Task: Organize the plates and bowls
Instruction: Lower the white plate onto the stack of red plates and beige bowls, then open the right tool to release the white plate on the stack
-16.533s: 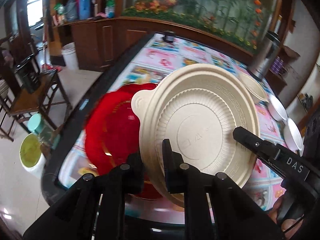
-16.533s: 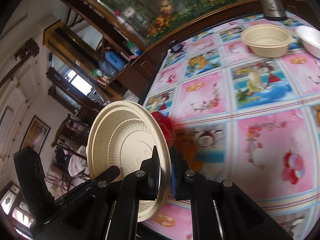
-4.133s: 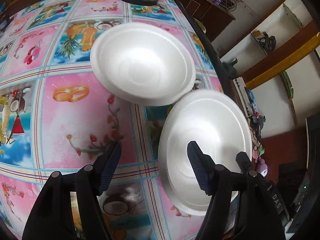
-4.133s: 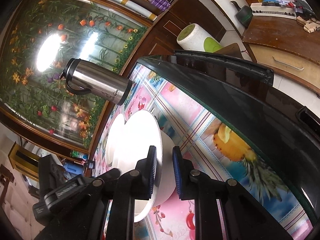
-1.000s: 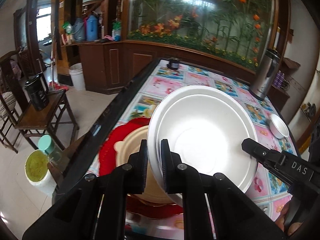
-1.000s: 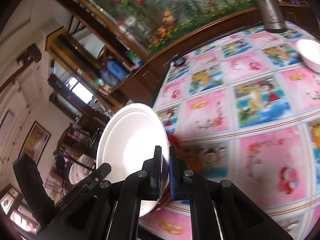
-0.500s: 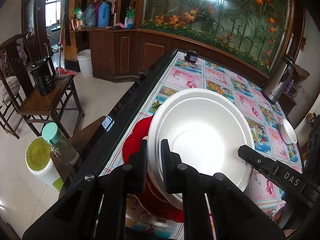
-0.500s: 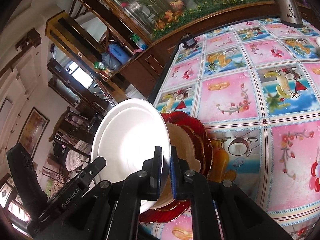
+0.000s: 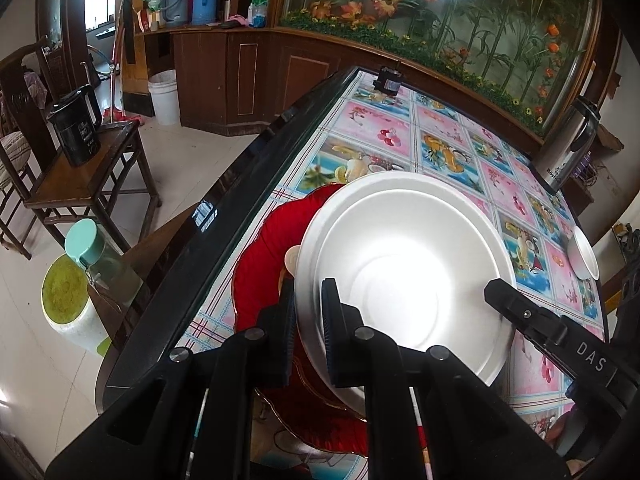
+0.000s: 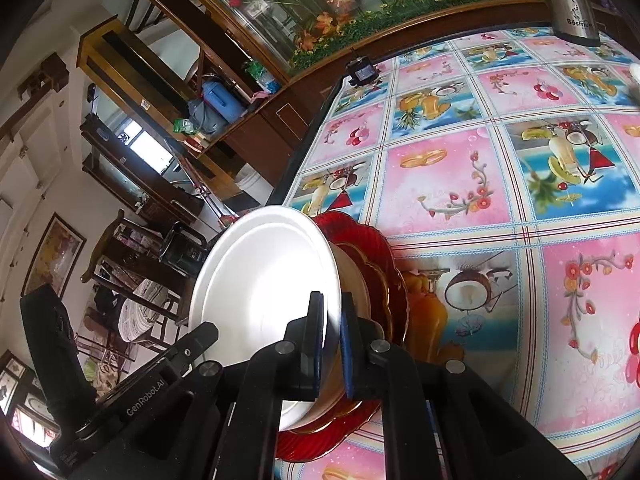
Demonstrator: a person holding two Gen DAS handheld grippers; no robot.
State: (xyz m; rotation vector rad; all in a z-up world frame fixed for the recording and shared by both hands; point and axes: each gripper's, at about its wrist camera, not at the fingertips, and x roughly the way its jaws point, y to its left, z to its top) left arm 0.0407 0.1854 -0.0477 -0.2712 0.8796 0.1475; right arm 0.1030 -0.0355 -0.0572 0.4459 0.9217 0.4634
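Note:
A white foam bowl (image 9: 404, 276) (image 10: 260, 292) is held by both grippers at opposite rim edges. My left gripper (image 9: 308, 332) is shut on its near rim; my right gripper (image 10: 330, 336) is shut on the other side. The bowl hangs tilted just over a stack: a beige plate (image 9: 291, 258) (image 10: 356, 284) lying on red scalloped plates (image 9: 264, 248) (image 10: 384, 264) near the table's corner. Whether the bowl touches the beige plate cannot be told. Another white bowl (image 9: 583, 254) sits far off at the right side of the table.
The table carries a pink and blue fruit-print cloth (image 10: 480, 184) and has a dark edge (image 9: 224, 232). A steel thermos (image 9: 568, 152) (image 10: 572, 0) stands at the far end. A wooden chair with a black jug (image 9: 76, 128) and a lidded bottle (image 9: 100, 264) stand beside the table.
Both grippers have carried the white bowl downward and closer to the stack of beige and red plates; the red plates now show more fully beneath it. Both grips are unchanged.

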